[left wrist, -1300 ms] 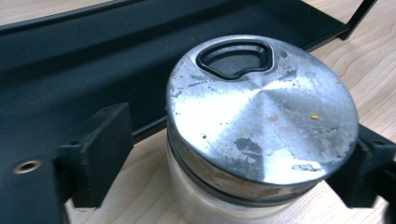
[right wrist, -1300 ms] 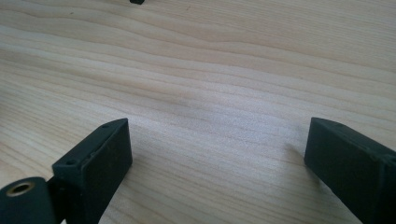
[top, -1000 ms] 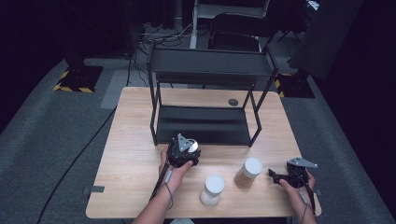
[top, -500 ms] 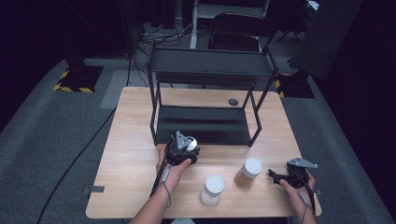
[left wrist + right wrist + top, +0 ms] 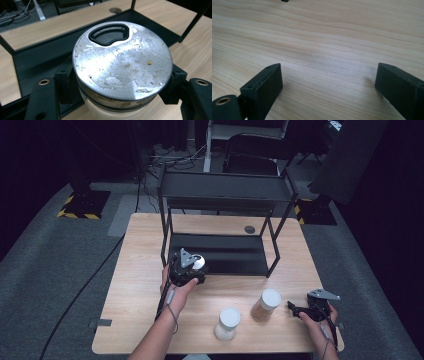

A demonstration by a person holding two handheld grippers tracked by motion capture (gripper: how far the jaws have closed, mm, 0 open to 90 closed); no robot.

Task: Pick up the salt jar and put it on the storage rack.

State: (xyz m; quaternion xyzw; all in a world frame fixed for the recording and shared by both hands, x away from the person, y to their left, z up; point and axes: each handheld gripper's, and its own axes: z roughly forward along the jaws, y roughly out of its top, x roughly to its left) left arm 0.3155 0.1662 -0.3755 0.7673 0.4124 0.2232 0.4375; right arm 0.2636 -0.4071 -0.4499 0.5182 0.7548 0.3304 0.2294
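Jar (image 5: pixel 122 67) clenched in your left gripper (image 5: pixel 186 270), you hover at the rack's (image 5: pixel 225 187) front-left corner, likely bound for its lower shelf; two jars wait near the table's (image 5: pixel 140 250) front edge. Since a second ago it has risen. Your right gripper (image 5: pixel 300 309) rests with jaws released.

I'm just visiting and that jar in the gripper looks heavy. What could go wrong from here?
The left gripper clamps the metal-lidded jar just under its lid, so it could slip or tilt. It is close to the black rack, whose front rail or post the jar might knock. Two more jars, one pale and one brown, stand near the forearm and could be tipped.
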